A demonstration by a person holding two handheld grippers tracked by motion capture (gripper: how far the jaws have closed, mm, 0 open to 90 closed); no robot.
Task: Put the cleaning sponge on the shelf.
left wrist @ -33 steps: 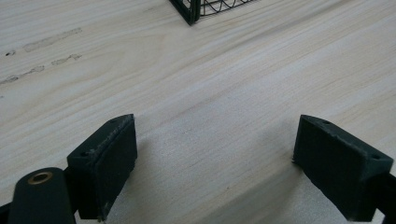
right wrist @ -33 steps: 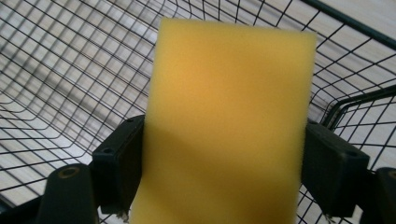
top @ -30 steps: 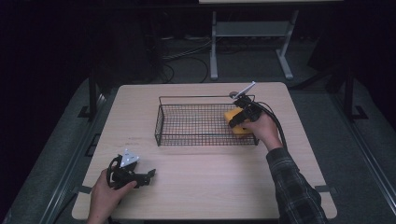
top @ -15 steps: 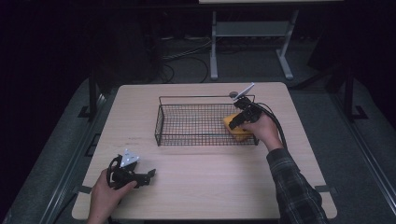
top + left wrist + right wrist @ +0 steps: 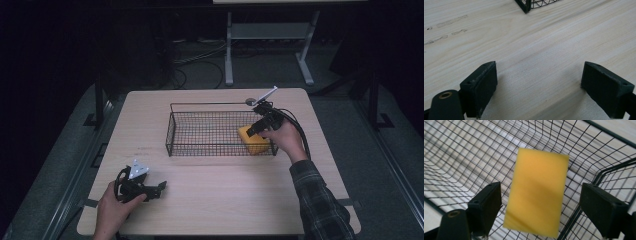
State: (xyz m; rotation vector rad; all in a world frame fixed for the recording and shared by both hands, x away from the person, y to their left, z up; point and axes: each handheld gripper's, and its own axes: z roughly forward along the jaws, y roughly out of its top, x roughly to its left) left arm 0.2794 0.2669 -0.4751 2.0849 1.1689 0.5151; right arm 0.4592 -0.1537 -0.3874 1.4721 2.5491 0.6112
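A yellow sponge [image 5: 254,141] lies flat in the right end of a black wire basket [image 5: 200,148] on the wooden table. My right gripper [image 5: 252,129] hangs just above the sponge, open. In the right gripper view the sponge [image 5: 537,192] lies between the two spread jaws without touching them, on the basket's wire floor [image 5: 461,157]. My left gripper [image 5: 157,189] rests low over the table's near left, open with nothing between its jaws. In the left gripper view a corner of the basket [image 5: 525,6] shows at the top.
The light wooden table [image 5: 225,200] has bare surface in front of the basket and at the left. A cable trails from the right gripper [image 5: 297,127] over the right side. A metal stand [image 5: 265,37] and floor cables lie beyond the table's far edge.
The right gripper has drawn slightly back and up from the sponge, which stays in the basket. The left gripper has not moved.
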